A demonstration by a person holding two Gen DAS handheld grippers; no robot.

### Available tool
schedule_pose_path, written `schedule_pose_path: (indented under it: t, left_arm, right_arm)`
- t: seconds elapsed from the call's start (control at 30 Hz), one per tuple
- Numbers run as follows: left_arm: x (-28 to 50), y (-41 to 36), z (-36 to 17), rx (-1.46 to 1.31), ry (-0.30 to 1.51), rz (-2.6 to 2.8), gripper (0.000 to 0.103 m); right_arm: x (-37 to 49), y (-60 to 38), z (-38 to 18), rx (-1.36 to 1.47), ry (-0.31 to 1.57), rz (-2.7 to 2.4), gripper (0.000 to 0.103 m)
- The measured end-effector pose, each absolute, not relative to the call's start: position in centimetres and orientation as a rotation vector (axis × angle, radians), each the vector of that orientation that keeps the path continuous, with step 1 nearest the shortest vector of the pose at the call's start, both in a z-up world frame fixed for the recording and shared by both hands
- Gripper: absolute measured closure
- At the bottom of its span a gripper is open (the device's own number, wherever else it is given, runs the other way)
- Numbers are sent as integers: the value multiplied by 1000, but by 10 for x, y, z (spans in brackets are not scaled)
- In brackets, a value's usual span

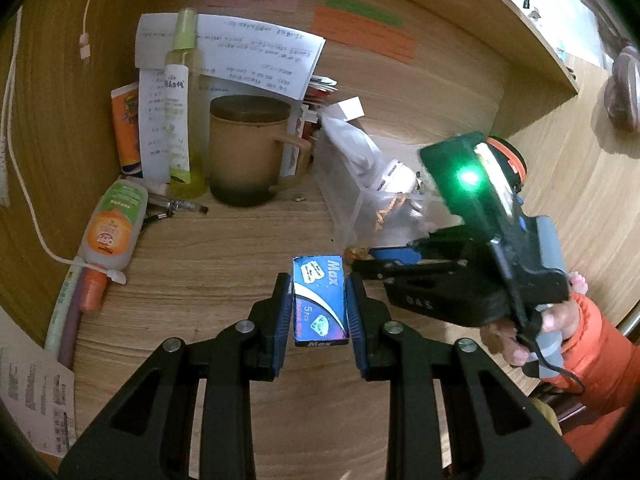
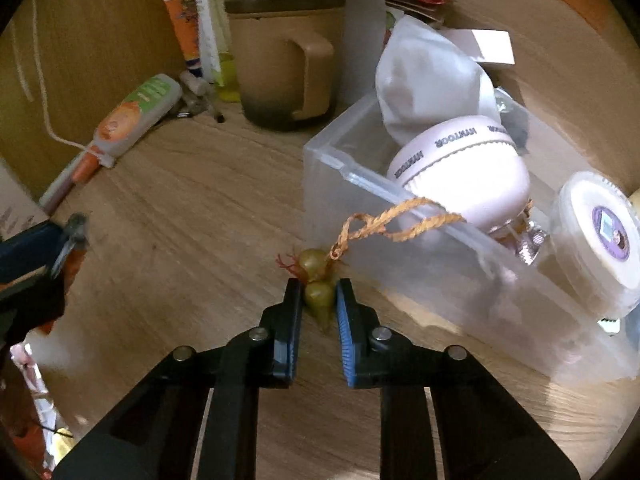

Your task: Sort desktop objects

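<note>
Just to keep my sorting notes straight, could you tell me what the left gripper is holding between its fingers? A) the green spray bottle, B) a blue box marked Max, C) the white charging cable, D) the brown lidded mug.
B: the left gripper is shut on the blue Max box, its pads pressed to both sides.

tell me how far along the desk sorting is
Already in the clear bin: a white pouch, a round white case and a tape roll. In hand: the left hand-held gripper is shut on a blue Max box; the right hand-held gripper is shut on a gourd charm whose cord drapes over the bin's rim. Left: an orange-labelled bottle, pens and a spray bottle.
</note>
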State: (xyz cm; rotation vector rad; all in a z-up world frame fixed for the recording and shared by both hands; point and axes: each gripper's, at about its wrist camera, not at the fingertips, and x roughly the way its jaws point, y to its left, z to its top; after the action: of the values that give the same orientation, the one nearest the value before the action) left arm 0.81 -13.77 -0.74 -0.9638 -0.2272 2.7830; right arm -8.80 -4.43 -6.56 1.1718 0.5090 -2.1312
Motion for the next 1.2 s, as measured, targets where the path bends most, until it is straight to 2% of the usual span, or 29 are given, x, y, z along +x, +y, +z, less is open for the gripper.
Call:
schedule_pose_path:
  t: [0.4,0.7,1.2]
  left_arm:
    - [-15,-116,8,-946,-240,2806,76]
    - [-46,-86,32,-871,-212,2805,76]
    - [-135,-63,37,-999,-212,2725,76]
  right_arm:
    - [-55,24,-4,981,372,-2172,88]
    - [-80,75,37,863,269,-2306,88]
    - [-171,51,27,975,255,-2250,88]
